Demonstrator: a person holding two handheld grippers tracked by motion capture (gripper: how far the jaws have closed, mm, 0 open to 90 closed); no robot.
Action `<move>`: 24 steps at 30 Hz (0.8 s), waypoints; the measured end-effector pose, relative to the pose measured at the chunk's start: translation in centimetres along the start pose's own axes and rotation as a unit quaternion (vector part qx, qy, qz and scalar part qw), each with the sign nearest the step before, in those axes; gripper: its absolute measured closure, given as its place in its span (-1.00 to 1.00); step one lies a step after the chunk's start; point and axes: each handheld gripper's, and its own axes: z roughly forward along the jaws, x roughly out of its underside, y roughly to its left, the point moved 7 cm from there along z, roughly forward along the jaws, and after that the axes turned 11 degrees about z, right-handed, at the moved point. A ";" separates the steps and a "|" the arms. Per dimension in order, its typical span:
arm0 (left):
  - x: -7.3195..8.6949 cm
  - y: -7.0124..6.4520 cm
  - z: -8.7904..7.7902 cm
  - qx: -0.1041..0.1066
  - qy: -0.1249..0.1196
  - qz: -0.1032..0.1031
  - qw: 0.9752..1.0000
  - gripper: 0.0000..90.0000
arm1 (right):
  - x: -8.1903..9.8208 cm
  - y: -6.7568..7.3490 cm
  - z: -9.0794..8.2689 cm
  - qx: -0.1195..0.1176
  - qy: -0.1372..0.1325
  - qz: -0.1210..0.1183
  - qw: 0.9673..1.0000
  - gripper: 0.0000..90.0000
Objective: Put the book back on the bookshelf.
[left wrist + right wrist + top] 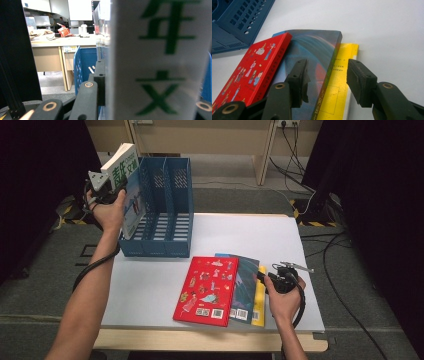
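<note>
The white book (120, 166) is held upright over the left end of the blue rack (167, 220), clamped in the left tool (102, 187). The right tool (327, 82) stands apart over 3 stacked books (235, 287) on the counter (150, 285).

The high view is lit evenly from above. The white table (250, 240) is bright but without glare, and the shadows under the books (217, 290) and the blue rack (165, 215) are short and soft. The left and right edges of this frame are very dark, almost black. The picture is a little soft, with few fine details.

In the left gripper view the white book (160, 60) at the right of the frame is very near and blurred, and its green letters have soft edges. The room in the upper left is bright and sharper.

In the right gripper view the light is soft, the table is pale grey-white, and the jaws at the bottom are slightly blurred.
</note>
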 end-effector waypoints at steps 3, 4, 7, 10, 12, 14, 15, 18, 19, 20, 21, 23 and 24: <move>0.3 -0.2 0.3 0.001 0.003 0.001 1.000 0.64 | 0.1 -0.2 0.1 0.002 0.000 -0.004 1.000 0.15; 0.3 -0.2 0.3 0.000 0.004 0.001 1.000 0.64 | 0.1 -0.3 0.1 0.003 0.000 -0.005 1.000 0.15; 0.6 -0.3 0.5 -0.001 0.006 -0.001 1.000 0.64 | 0.2 -0.5 0.1 0.003 0.000 -0.005 1.000 0.15; 0.6 -0.4 0.6 -0.003 0.004 -0.002 1.000 0.64 | 0.2 -0.5 0.1 0.002 0.000 -0.004 1.000 0.15; 0.6 -0.4 0.7 -0.004 0.000 -0.006 1.000 0.63 | 0.2 -0.4 0.1 0.002 -0.001 -0.002 1.000 0.15; 0.6 -0.4 0.8 -0.002 -0.001 -0.009 1.000 0.63 | 0.2 -0.4 0.1 0.001 0.000 -0.001 1.000 0.15; 0.6 -0.4 0.9 -0.003 -0.003 -0.010 1.000 0.63 | 0.2 -0.5 0.1 0.001 -0.001 -0.004 1.000 0.15; 0.5 -0.5 1.0 -0.003 -0.004 -0.007 1.000 0.63 | 0.3 -0.4 0.0 0.001 0.000 0.002 1.000 0.15; 0.5 -0.6 1.0 -0.003 -0.005 -0.007 1.000 0.64 | 0.3 -0.4 0.0 0.001 0.000 0.002 1.000 0.15; 0.5 -0.6 1.1 -0.003 -0.005 -0.008 1.000 0.64 | 0.3 -0.4 0.0 0.002 0.001 0.001 1.000 0.15; 0.6 -0.6 1.2 -0.004 -0.005 -0.011 1.000 0.63 | 0.3 -0.6 0.1 0.003 0.000 -0.004 1.000 0.15; 0.7 -0.6 1.2 -0.005 -0.004 -0.013 1.000 0.63 | 0.3 -0.6 0.0 0.002 0.001 0.000 1.000 0.15; 0.8 -0.7 1.3 -0.005 -0.003 -0.012 1.000 0.64 | 0.3 -0.7 0.0 0.004 0.000 -0.005 1.000 0.15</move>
